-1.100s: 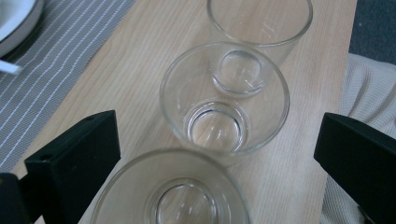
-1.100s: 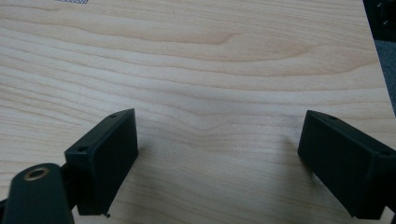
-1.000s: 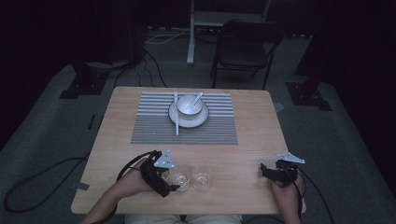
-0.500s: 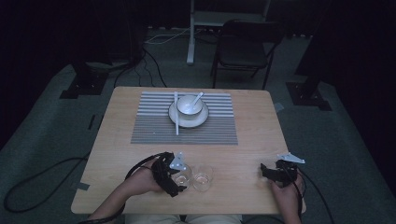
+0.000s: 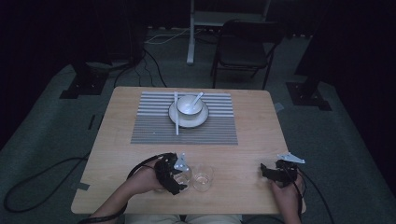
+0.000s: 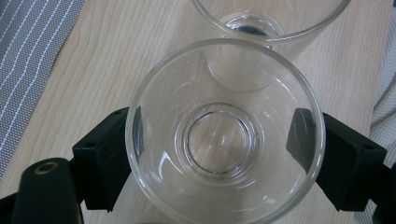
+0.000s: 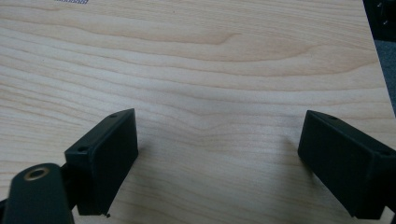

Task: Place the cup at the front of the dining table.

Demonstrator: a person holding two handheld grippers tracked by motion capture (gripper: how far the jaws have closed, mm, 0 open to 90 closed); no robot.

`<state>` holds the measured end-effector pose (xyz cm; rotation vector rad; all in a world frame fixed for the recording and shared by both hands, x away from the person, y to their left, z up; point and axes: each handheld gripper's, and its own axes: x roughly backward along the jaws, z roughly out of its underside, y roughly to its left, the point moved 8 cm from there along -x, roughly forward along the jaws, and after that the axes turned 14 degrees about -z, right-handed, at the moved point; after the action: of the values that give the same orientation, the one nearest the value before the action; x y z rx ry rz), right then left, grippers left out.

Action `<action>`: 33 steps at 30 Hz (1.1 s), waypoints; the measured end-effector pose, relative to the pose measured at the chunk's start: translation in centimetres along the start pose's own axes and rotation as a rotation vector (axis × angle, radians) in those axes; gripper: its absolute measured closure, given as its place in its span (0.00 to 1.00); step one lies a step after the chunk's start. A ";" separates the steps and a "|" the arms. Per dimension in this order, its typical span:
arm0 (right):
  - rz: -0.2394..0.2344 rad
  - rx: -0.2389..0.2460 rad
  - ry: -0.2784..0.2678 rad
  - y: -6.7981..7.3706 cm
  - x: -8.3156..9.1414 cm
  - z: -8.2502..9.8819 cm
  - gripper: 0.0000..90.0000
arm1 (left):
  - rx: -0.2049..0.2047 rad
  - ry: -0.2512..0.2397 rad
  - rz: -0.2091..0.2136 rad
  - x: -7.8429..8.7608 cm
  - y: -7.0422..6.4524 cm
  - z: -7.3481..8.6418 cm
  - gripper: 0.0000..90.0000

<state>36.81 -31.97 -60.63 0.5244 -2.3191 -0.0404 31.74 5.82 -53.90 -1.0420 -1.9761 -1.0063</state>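
Note:
Two clear glasses stand side by side near the table's front edge. My left gripper (image 5: pixel 180 176) has just been closing and is shut on the nearer glass (image 6: pixel 224 135), its black pads (image 6: pixel 114 154) pressing both sides of the wall. That glass (image 5: pixel 184 175) stands upright on the wood. The second glass (image 5: pixel 203 178) (image 6: pixel 268 28) stands just beyond it, almost touching. My right gripper (image 5: pixel 268 171) rests at the front right, and its jaws stand open over bare wood (image 7: pixel 219 154).
A striped grey placemat (image 5: pixel 154 130) lies at the far middle of the table (image 5: pixel 257 135). On it sits a white bowl (image 5: pixel 189 105) with a spoon, on a saucer, with chopsticks (image 5: pixel 176 121) beside it. A chair (image 5: pixel 243 51) stands beyond the table.
My left gripper slid to the right up to the left glass, and its jaws closed around that glass. The right gripper has kept still.

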 end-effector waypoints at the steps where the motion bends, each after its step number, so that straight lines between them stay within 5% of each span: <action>1: 0.000 0.000 0.000 0.0 0.0 0.0 0.13 | 0.000 0.002 0.000 0.0 0.0 0.0 0.18; 23: 0.000 -0.001 0.000 0.0 0.0 0.0 0.13 | 0.025 -0.012 0.004 0.0 0.2 -0.2 0.20; 33: 0.000 -0.001 0.000 0.0 0.0 0.0 0.13 | 0.057 -0.035 -0.020 0.5 1.7 -0.9 0.20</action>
<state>36.81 -31.96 -60.62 0.5246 -2.3187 -0.0412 33.16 5.91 -52.50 -1.0170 -2.0349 -0.9432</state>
